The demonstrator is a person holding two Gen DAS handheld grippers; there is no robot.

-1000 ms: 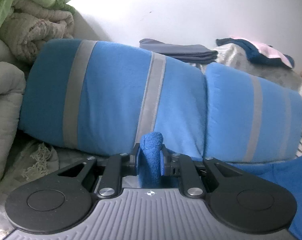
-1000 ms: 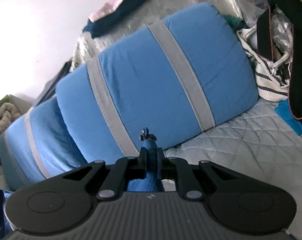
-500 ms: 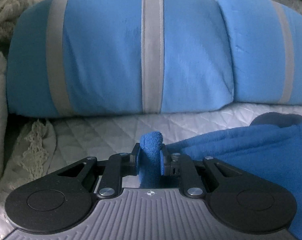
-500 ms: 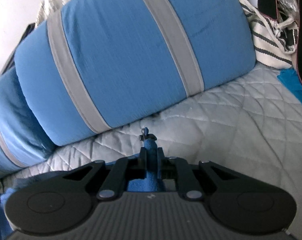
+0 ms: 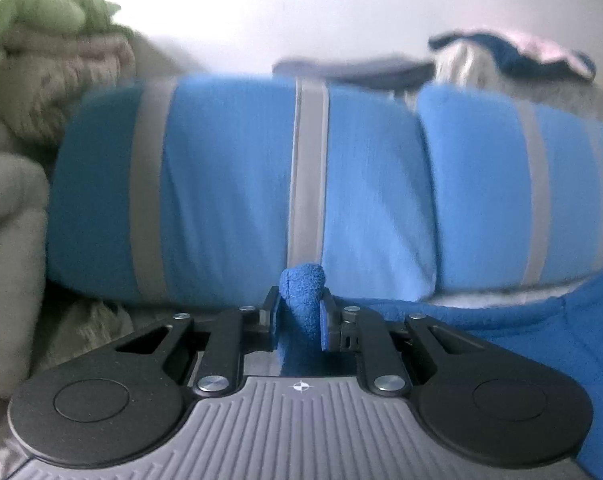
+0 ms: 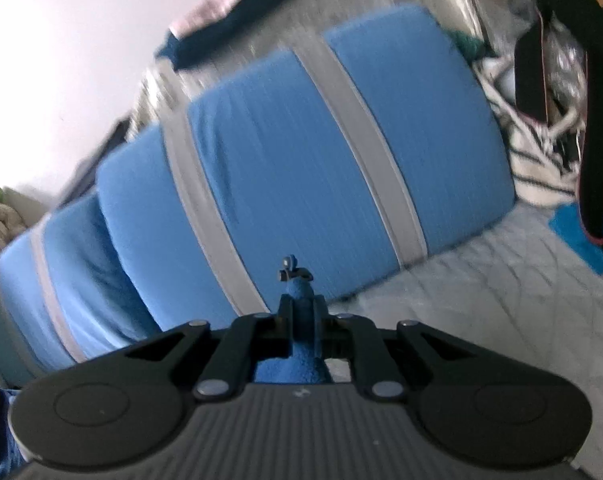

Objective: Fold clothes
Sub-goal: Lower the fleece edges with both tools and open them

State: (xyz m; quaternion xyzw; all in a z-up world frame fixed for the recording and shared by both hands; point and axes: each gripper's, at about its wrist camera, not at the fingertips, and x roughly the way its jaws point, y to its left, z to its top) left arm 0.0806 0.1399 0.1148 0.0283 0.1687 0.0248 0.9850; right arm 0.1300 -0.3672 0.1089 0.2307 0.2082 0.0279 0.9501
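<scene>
While pinched tight, each tool, left [image 5: 300, 312] and right [image 6: 302, 314], around a bunched fold of blue fleece garment [image 5: 533, 332].

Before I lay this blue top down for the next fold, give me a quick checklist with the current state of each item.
1. Left gripper shut on blue top: ok.
2. Right gripper shut on the top: ok.
3. Zipper pull clear of the fingers: ok.
4. Images sharp enough to judge: not ok, blurred.
5. Bare quilt ahead of the pillows: ok.
6. Top hanging flat, untwisted: cannot tell.
</scene>
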